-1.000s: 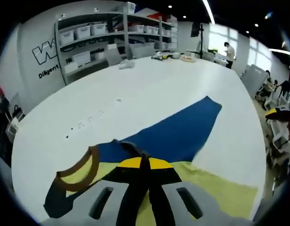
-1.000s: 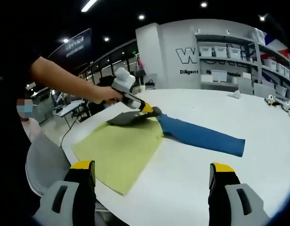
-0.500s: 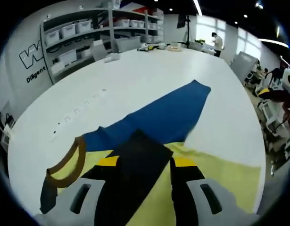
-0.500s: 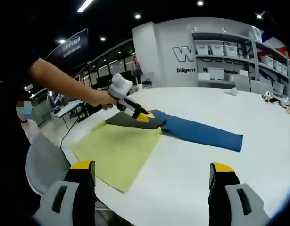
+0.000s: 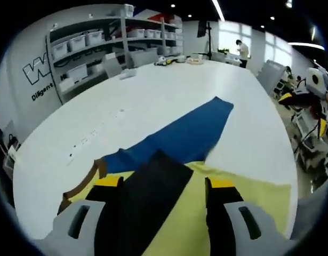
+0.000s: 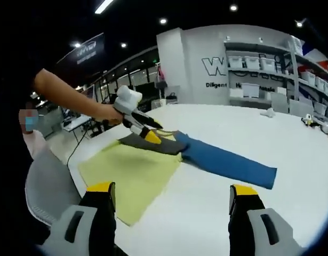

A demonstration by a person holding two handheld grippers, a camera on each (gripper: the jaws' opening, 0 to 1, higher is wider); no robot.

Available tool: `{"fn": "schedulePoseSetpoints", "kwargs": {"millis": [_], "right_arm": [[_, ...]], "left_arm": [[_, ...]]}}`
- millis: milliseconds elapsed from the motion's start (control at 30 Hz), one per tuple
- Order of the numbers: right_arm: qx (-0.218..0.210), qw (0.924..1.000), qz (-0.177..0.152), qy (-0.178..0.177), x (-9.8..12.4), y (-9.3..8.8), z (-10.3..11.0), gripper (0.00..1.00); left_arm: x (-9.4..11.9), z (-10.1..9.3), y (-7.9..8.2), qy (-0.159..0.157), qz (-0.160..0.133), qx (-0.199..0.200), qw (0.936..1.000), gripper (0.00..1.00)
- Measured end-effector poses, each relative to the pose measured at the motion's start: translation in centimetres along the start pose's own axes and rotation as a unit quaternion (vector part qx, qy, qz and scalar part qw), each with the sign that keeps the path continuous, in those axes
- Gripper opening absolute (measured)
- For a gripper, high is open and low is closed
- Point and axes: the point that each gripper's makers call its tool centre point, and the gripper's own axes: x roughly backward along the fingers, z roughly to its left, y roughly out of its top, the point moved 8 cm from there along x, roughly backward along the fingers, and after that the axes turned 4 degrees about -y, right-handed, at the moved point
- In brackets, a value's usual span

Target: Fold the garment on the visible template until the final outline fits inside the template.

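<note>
since a second ago: left gripper (image 5: 164,184) released the dark fold, jaws now spread, raised just above it. worktop (image 6: 292,144): white, large. template (image 6: 129,173): yellow-green sheet at the near worktop edge. garment (image 6: 228,161): blue length stretched across the worktop off the template, its dark part (image 5: 148,186) folded over the template's corner. right gripper (image 6: 170,198): jaws wide apart, holding nothing, well clear of the cloth.

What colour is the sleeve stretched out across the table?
Blue; the sleeve shows best in the right gripper view.
</note>
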Motion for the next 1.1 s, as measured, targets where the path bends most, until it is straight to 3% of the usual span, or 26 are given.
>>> {"fn": "schedulePoseSetpoints", "kwargs": {"millis": [167,333,433,567,733,800,833,1100], "right_arm": [[-0.020,0.9998,0.000,0.007,-0.9,-0.1,-1.1,0.78],[0.018,0.9996,0.017,0.014,-1.8,-0.2,-1.4,0.68],[0.051,0.9982,0.031,0.000,-2.5,-0.4,-2.2,0.59],[0.033,0.9992,0.022,-0.008,-3.1,-0.1,-2.9,0.56],[0.063,0.9967,0.036,-0.036,-3.8,-0.3,-4.5,0.50],[0.053,0.9973,0.037,-0.034,-3.9,-0.3,-4.8,0.50],[0.013,0.9988,0.027,-0.040,-4.1,-0.2,-5.1,0.51],[0.017,0.9962,0.040,-0.076,-5.0,-0.1,-7.4,0.47]], "left_arm": [[1.6,-0.2,0.0,0.007,-0.008,-0.051,0.9986,0.76],[3.0,-0.4,-0.6,-0.001,-0.008,-0.047,0.9989,0.86],[3.8,-0.3,-1.0,-0.003,-0.004,-0.049,0.9988,0.92],[5.6,0.3,-1.3,0.000,-0.009,-0.065,0.9978,0.91],[7.5,0.5,-2.4,-0.001,-0.002,-0.068,0.9977,0.92],[7.9,0.3,-2.6,-0.002,-0.002,-0.069,0.9976,0.92],[8.3,0.2,-2.9,-0.003,-0.005,-0.065,0.9979,0.92],[10.0,-1.0,-4.1,-0.014,-0.010,-0.057,0.9983,0.96]]}}
